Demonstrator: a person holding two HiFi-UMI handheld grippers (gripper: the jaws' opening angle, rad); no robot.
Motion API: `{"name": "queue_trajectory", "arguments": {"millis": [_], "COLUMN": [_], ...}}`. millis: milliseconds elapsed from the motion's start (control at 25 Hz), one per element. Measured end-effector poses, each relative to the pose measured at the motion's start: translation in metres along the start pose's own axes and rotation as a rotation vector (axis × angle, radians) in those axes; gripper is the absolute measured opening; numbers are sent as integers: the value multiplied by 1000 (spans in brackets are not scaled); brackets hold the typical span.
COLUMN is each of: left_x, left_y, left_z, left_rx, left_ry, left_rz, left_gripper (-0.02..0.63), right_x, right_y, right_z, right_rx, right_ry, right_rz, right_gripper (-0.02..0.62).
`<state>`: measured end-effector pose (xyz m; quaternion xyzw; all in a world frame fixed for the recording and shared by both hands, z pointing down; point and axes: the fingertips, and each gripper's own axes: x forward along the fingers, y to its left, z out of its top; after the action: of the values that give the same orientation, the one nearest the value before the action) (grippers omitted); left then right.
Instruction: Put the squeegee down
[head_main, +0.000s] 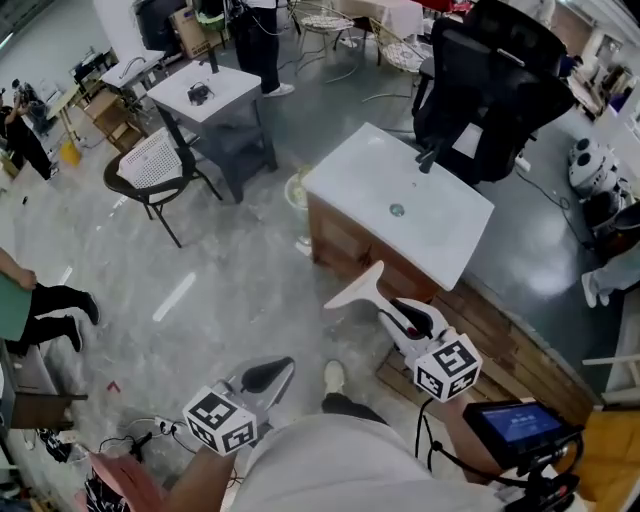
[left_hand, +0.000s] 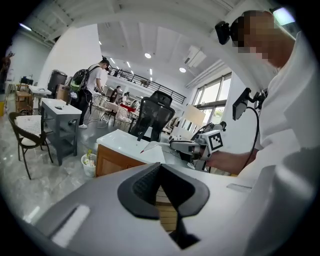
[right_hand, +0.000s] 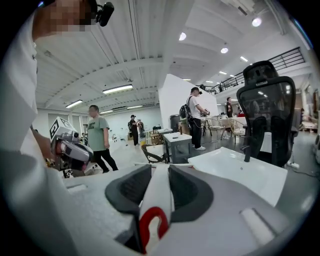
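Note:
A white squeegee (head_main: 358, 288) with a red hang loop (right_hand: 152, 225) sticks out of my right gripper (head_main: 400, 318), whose pads are shut on its handle (right_hand: 157, 195). Its blade points toward the wooden cabinet under a white sink counter (head_main: 365, 175), above the floor. My left gripper (head_main: 272, 372) hovers lower left over the floor, its dark pads (left_hand: 142, 187) meeting at the tips with nothing between them. The left gripper view shows the right gripper (left_hand: 187, 146) with the squeegee (left_hand: 152, 146) beside the counter (left_hand: 120, 141).
A black faucet (head_main: 430, 156) and a black office chair (head_main: 490, 80) stand at the counter's far side. A wooden pallet (head_main: 515, 350) lies to the right. A grey table (head_main: 205, 95), a brown chair (head_main: 150, 165) and a small bin (head_main: 297, 190) sit to the left. People stand around.

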<state>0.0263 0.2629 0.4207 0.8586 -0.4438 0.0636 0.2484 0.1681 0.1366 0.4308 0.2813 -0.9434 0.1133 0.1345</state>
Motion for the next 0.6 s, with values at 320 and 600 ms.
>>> {"name": "queue_trajectory", "arguments": {"millis": [320, 600], "left_x": [52, 84], "left_y": [45, 112], "left_z": [56, 80], "left_rx": [9, 29], "left_ry": [-22, -16], "left_rz": [-14, -58], "left_gripper": [5, 5], "right_x": [59, 123], "right_y": [-62, -112], "right_z": [17, 28], "right_rx": [17, 15], "right_ry": [13, 32], "right_rz": [-39, -105], "right_gripper": [117, 117]}}
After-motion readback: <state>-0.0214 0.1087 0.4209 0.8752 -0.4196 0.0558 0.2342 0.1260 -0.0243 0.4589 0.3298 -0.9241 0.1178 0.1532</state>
